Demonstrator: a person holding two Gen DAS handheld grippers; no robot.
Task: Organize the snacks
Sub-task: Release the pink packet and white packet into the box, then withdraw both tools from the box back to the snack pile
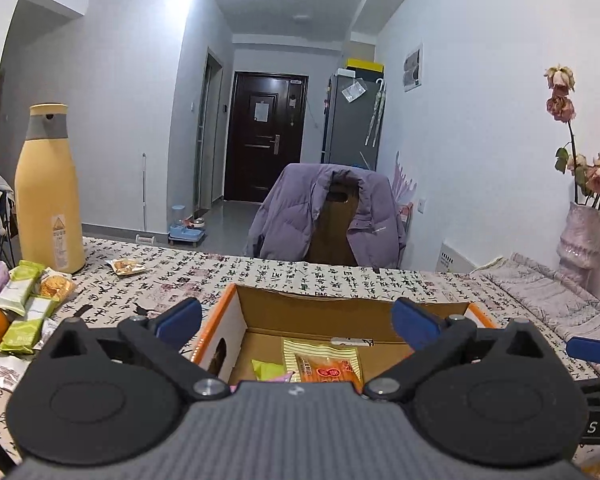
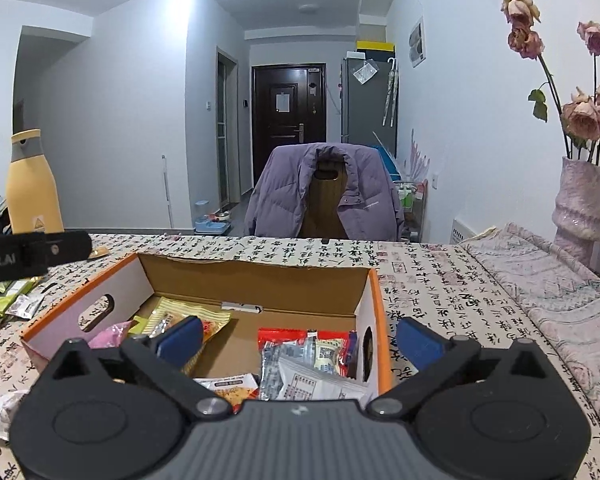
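My left gripper (image 1: 298,326) and right gripper (image 2: 300,338) hung wide apart, holding nothing, above the box (image 2: 256,280) of snacks (image 2: 312,360).

box (image 2: 256,280): matt cardboard | snack packets (image 2: 312,356): glossy plastic | tablecloth (image 2: 440,280): printed cloth

My left wrist camera sits low and close over the near left end of the cardboard box (image 1: 236,320), facing the far door (image 1: 266,136). My right one looks the same way from over the box's right half. Both share box, chair (image 2: 324,196) and yellow bottle (image 2: 32,184)
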